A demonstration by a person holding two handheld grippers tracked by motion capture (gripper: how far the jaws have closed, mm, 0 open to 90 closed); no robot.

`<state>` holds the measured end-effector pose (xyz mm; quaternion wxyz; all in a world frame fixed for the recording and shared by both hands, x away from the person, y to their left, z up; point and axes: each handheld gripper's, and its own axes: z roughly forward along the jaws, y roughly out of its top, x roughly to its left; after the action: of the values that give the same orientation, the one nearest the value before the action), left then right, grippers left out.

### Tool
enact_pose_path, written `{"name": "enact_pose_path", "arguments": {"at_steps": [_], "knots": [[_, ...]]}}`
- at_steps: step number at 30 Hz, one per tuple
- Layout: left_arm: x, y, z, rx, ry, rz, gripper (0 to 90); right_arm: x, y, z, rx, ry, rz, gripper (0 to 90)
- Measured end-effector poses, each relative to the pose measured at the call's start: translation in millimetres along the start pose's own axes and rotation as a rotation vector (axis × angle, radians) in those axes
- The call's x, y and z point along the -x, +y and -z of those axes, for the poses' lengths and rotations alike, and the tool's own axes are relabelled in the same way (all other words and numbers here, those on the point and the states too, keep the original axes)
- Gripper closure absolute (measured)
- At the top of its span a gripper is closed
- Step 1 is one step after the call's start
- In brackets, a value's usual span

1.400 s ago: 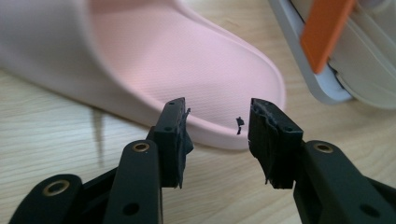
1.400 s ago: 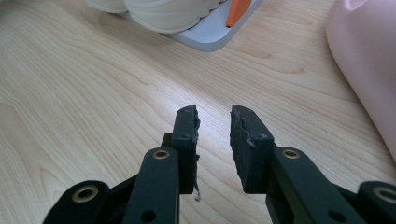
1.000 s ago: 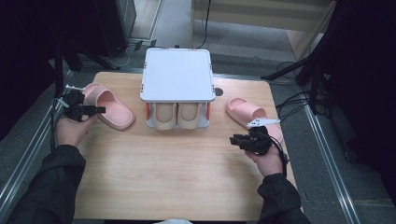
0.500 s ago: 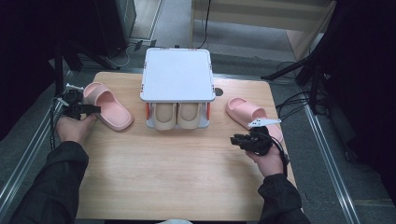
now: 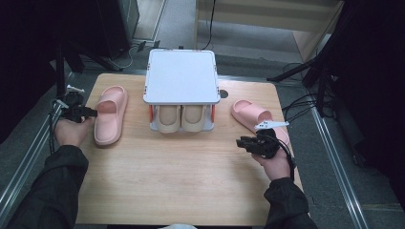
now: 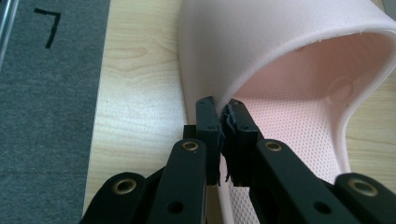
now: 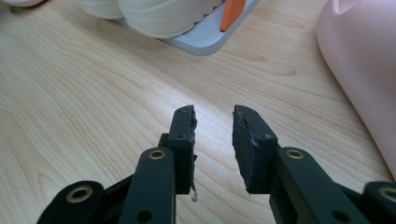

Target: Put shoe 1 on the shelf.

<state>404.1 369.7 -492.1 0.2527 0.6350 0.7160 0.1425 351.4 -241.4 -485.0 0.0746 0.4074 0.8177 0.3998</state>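
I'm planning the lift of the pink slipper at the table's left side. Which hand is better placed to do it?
Left. The left gripper has just closed on the strap edge of that pink slipper. The right gripper is open over bare table, beside the other slipper.

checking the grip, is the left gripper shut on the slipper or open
Shut on the slipper: the left gripper has just closed its jaws, pinching the strap's edge.
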Motion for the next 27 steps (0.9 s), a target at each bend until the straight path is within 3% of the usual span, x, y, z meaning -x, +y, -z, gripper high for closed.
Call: {"name": "enact_pose_path", "arguments": {"at_steps": [15,27], "knots": [[4.0,-19.2,28.5,0.011,-0.043,0.001,86.2,2.6,0.8,0.3,0.011,-0.016,-0.006,69.2],[21.8,-54.2,57.0,0.010,-0.076,-0.051,86.1,5.7,3.2,2.8,0.033,-0.042,-0.008,68.4]]}}
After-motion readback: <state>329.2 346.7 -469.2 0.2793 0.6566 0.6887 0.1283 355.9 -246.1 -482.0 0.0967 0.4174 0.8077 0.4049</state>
